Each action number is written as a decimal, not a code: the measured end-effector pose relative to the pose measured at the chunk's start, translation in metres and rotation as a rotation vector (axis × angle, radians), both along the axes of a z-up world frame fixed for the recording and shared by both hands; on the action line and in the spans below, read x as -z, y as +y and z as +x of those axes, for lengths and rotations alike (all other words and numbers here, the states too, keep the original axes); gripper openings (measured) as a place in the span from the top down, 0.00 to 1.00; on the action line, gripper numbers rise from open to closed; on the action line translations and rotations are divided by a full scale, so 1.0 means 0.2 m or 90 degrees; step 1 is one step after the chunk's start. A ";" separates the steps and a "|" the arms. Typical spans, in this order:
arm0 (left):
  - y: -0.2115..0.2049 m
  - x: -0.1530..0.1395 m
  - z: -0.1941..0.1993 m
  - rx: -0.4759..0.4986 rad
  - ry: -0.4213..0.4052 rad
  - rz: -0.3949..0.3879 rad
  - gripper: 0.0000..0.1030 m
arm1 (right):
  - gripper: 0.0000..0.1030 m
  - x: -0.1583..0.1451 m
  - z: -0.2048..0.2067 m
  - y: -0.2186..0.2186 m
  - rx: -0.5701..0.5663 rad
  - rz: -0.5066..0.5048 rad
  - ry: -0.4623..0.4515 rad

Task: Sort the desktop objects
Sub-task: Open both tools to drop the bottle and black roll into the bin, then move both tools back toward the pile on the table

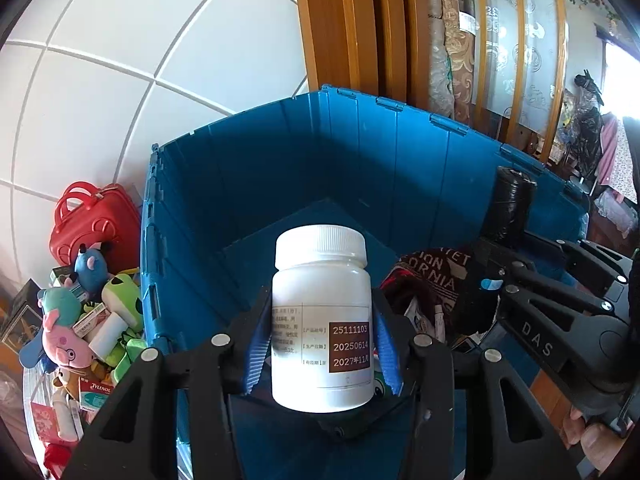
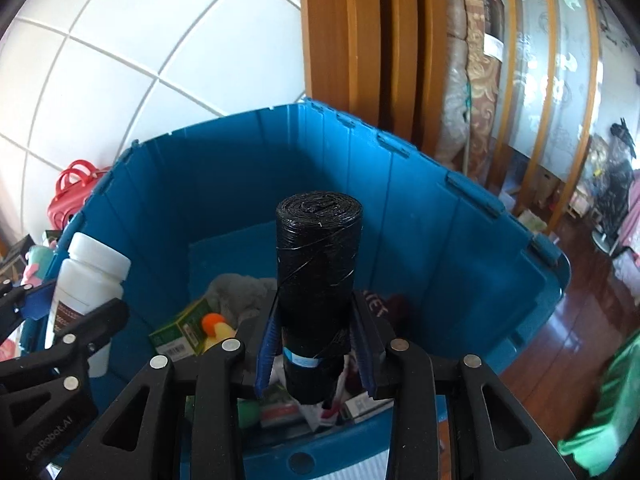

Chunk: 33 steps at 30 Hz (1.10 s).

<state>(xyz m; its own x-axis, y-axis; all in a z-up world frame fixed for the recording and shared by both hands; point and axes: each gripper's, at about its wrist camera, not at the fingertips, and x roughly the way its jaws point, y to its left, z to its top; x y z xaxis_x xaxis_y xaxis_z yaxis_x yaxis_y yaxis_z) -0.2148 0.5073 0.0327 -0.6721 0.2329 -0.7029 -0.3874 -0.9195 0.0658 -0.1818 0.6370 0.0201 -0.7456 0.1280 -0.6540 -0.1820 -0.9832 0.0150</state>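
Observation:
My left gripper is shut on a white pill bottle with a brown date label, held upright over the open blue crate. My right gripper is shut on a black roll of bin bags, held upright over the same crate. The bottle and left gripper show at the left of the right wrist view. The roll and right gripper show at the right of the left wrist view.
The crate holds clothes, a green box, an orange-capped item and other small things. Left of the crate lie plush toys, a red case and medicine boxes. White tiled wall behind; wooden floor at right.

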 end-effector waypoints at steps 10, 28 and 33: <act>-0.13 -0.05 0.07 0.005 0.014 0.041 0.25 | 0.10 -0.13 0.16 -0.02 0.032 0.037 0.054; -0.96 -0.15 0.30 -0.115 0.088 0.089 0.18 | 0.00 -0.36 0.38 -0.67 -0.090 0.049 0.155; -1.38 -0.07 0.33 -0.187 0.086 0.069 0.18 | 0.00 -0.33 0.35 -1.05 -0.191 0.041 0.158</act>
